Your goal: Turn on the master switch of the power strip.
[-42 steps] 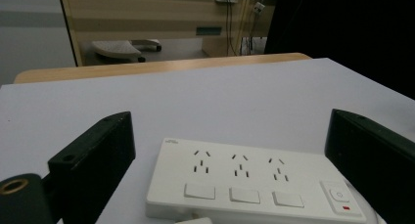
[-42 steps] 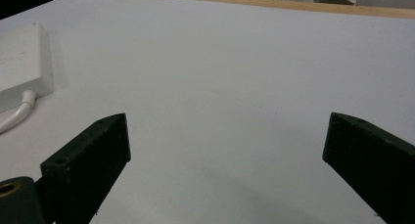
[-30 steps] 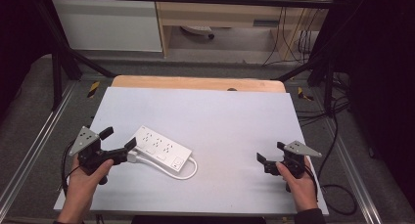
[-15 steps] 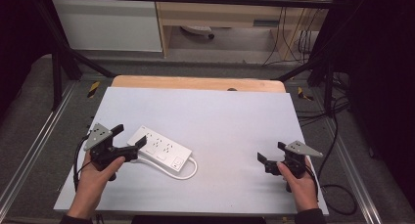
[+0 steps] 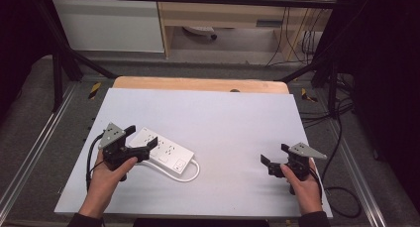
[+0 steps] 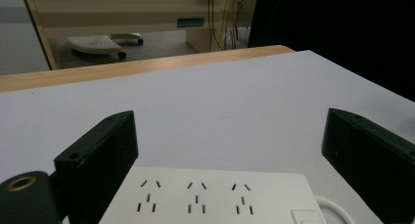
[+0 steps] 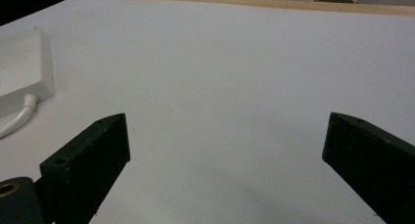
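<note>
My left gripper (image 5: 139,140), jaws spread, straddles the white power strip (image 5: 166,150) at lower left of frame. My right gripper (image 5: 275,156), lower right, released over bare table (image 5: 233,118).

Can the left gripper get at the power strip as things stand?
Probably yes: the left gripper is open, with the power strip lying flat between its jaws and nothing in the way.

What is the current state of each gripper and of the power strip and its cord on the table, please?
Left gripper: open, jaws on either side of the near end of the power strip.
Right gripper: open, holding nothing, above bare table.
Power strip: lying flat, sockets up, nothing plugged in.
Cord: white, looped on the table beside the strip.
</note>
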`<state>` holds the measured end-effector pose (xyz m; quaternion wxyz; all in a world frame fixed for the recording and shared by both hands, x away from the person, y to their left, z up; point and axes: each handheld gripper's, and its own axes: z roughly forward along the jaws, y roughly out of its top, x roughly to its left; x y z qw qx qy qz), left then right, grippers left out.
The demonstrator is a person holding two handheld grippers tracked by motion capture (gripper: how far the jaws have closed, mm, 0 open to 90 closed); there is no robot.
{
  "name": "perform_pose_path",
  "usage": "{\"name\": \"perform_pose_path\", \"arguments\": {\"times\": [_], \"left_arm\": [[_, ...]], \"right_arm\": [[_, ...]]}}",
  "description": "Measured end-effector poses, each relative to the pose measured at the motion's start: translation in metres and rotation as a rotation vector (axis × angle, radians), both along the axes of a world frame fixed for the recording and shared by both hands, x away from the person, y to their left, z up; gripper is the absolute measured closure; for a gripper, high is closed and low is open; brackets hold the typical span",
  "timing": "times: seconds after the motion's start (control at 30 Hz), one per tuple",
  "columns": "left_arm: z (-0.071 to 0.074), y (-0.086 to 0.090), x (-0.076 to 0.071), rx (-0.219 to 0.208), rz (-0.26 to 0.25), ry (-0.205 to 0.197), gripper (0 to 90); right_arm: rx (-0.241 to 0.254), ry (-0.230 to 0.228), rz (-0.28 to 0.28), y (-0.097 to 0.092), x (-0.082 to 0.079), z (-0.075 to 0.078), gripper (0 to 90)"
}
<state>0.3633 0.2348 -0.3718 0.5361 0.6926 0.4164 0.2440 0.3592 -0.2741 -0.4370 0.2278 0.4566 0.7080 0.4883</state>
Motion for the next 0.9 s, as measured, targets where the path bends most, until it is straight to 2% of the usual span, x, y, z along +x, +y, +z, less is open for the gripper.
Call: {"name": "perform_pose_path", "arguments": {"times": [0.23, 0.5, 0.9], "left_arm": [[-0.002, -0.007, 0.001, 0.011, -0.016, 0.005, 7.0], [-0.003, -0.008, 0.001, 0.016, -0.02, 0.012, 8.1], [-0.008, -0.014, 0.0, 0.029, -0.026, 0.029, 15.2]], "right_arm": [[0.001, 0.004, 0.0, -0.001, 0.0, 0.0, 4.0], [0.001, 0.004, -0.001, 0.0, 0.0, 0.0, 4.0], [-0.001, 0.008, 0.001, 0.0, 0.0, 0.0, 4.0]]}}
